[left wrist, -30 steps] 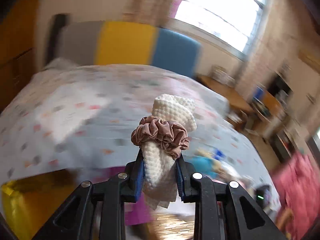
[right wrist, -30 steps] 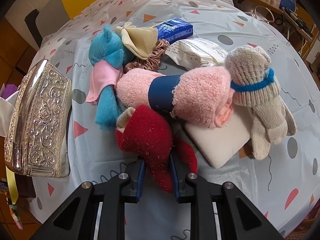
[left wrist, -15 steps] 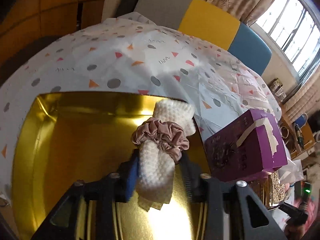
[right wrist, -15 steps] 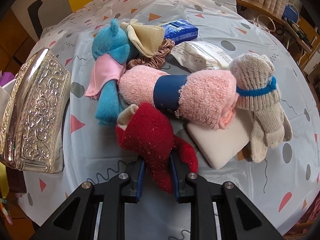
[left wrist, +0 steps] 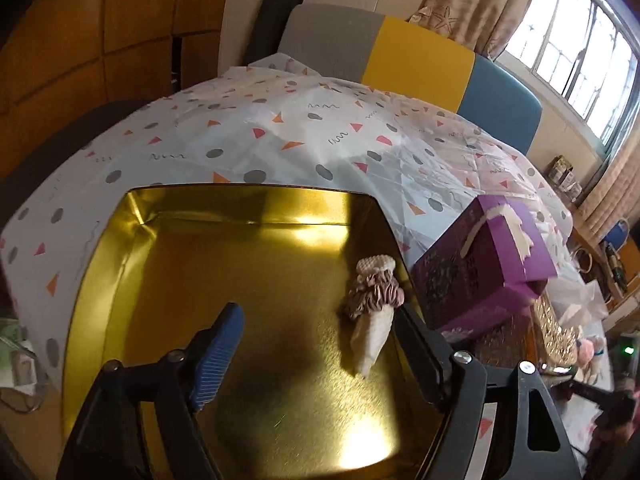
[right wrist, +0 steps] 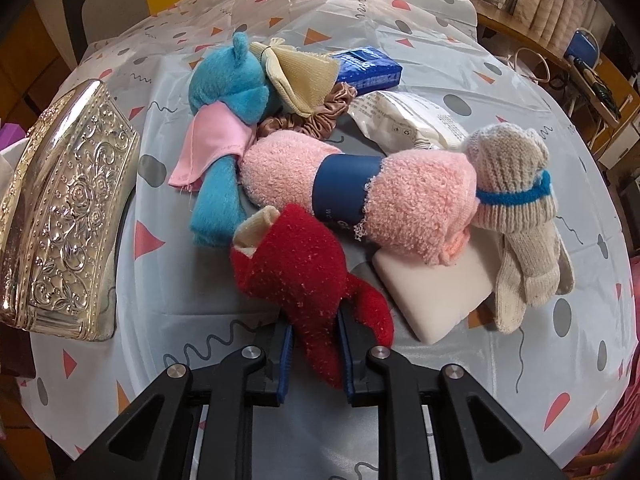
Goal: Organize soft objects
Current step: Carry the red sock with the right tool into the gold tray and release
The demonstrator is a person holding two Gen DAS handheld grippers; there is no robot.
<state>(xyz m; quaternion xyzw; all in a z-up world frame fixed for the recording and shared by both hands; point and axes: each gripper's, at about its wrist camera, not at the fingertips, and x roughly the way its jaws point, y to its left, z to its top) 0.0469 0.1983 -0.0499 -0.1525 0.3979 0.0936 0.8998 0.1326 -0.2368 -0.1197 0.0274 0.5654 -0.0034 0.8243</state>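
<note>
We see a cream knit cloth (left wrist: 370, 332), bunched by a mauve scrunchie (left wrist: 374, 294), inside the gold tin (left wrist: 168, 208).

We see a home room: patterned tablecloth (left wrist: 304, 140), colour-block sofa back (left wrist: 416, 60), curtained window (left wrist: 576, 52), cluttered side shelf (right wrist: 560, 56).

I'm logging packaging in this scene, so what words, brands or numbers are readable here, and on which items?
No text reads in full.
Blue tissue pack: white script brand, too blurred.
White plastic packet: small print and a recycling mark, too small.
Navy band on the pink towel roll: white letters at its lower edge, cut off, unreadable.
Purple box: pale pattern, no legible words.
</note>
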